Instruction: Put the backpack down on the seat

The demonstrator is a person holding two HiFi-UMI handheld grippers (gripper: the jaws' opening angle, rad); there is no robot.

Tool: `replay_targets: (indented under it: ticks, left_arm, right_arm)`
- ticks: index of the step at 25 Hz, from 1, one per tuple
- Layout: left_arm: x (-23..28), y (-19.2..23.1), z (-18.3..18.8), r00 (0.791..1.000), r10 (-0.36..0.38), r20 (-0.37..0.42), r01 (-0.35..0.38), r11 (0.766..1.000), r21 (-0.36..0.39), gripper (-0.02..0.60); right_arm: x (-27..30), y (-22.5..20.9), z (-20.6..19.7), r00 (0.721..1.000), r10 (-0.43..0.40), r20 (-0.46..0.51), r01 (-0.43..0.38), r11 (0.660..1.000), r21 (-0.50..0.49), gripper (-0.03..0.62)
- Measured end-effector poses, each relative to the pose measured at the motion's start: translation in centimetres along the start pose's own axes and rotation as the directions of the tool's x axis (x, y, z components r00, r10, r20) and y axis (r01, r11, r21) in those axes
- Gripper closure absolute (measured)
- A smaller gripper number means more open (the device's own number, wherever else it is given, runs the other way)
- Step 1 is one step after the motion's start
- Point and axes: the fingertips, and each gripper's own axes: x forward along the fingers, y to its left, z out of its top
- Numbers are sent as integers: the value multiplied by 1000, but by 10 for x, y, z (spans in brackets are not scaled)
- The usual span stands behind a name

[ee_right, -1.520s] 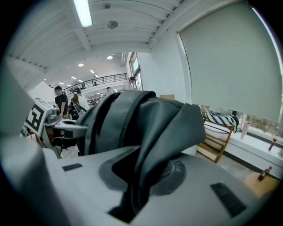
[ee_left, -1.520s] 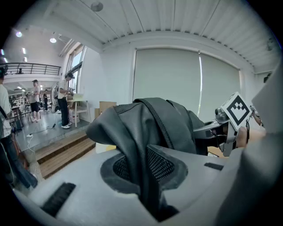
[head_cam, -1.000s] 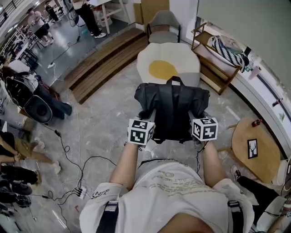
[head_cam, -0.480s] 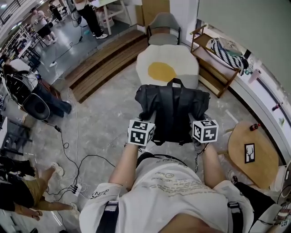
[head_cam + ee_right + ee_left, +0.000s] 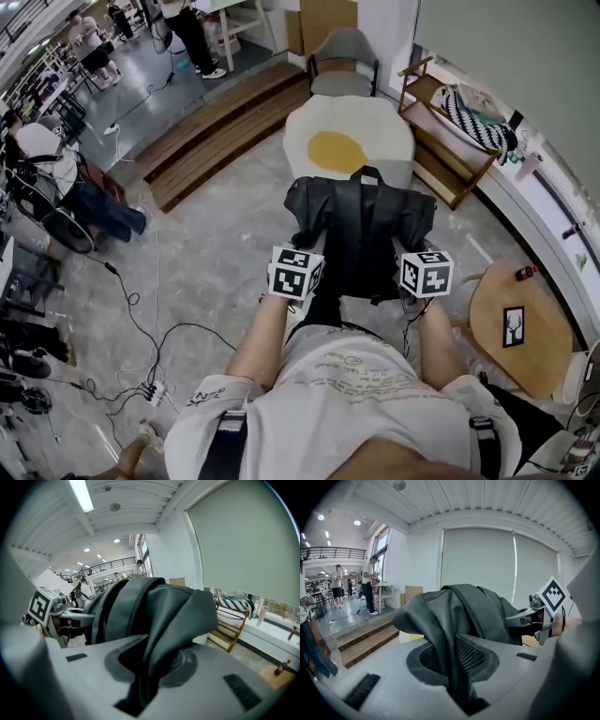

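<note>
Both grippers, left point(image 5: 309, 255) and right point(image 5: 405, 251), are clamped on the black backpack point(image 5: 361, 225), held in the air before the seat point(image 5: 347, 141).

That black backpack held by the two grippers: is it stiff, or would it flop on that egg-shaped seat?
Probably floppy: the backpack folds and bunches where the left gripper and right gripper pinch it. Its sagging corners suggest little inside, so likely light. On the seat it may slump rather than stand.
</note>
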Motion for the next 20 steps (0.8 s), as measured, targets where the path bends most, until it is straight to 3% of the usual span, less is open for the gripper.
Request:
replay_targets:
  ticks: [9, 20]
  left_arm:
    - [61, 29, 25, 999, -49, -16, 50, 998, 25, 518]
    - [143, 87, 67, 997, -71, -16, 71, 997, -11, 518]
  right_arm:
    - [46, -31, 26, 1000, -30, 1, 30, 999, 45, 526]
    - [126, -69, 88, 999, -39, -27, 40, 999, 27, 526]
